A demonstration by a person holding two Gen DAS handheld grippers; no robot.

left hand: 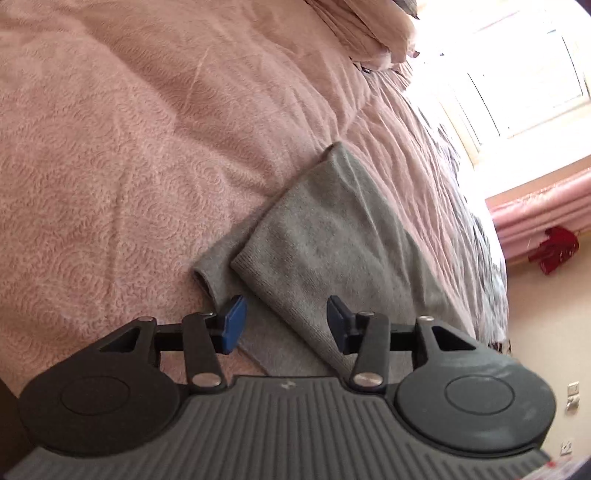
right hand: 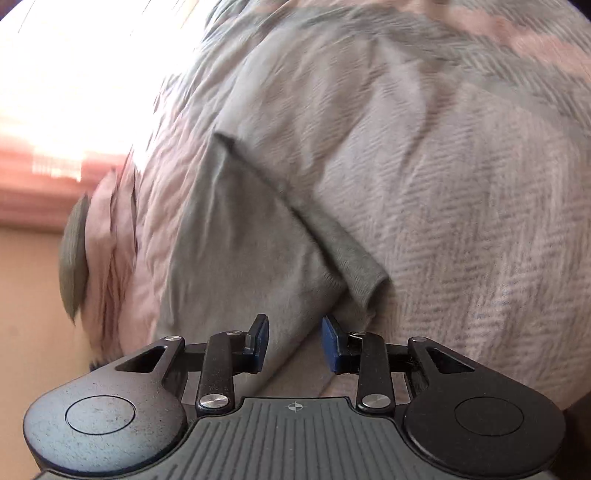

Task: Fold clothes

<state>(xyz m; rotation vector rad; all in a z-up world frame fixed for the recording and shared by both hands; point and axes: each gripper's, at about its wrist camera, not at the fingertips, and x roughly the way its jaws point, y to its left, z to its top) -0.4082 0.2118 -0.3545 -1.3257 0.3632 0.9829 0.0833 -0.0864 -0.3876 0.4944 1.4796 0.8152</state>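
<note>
No readable text, label, brand or number is being shown in either view. Only a small crosshair sign (right hand: 294, 407) is being displayed, printed on the ribbed grey body of the right gripper (right hand: 294, 343), behind its fingers.

Folded sweater (left hand: 332, 236) lies on the bedspread (left hand: 110, 147) near the bed's edge; pillows (left hand: 369, 33) lie beyond.

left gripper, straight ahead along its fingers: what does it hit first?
Most likely the grey garment. The left gripper is open and empty, and the folded cloth lies directly ahead of the gap, on the pink bedspread. Depth is unclear; it may already hover over the cloth's near edge.
</note>
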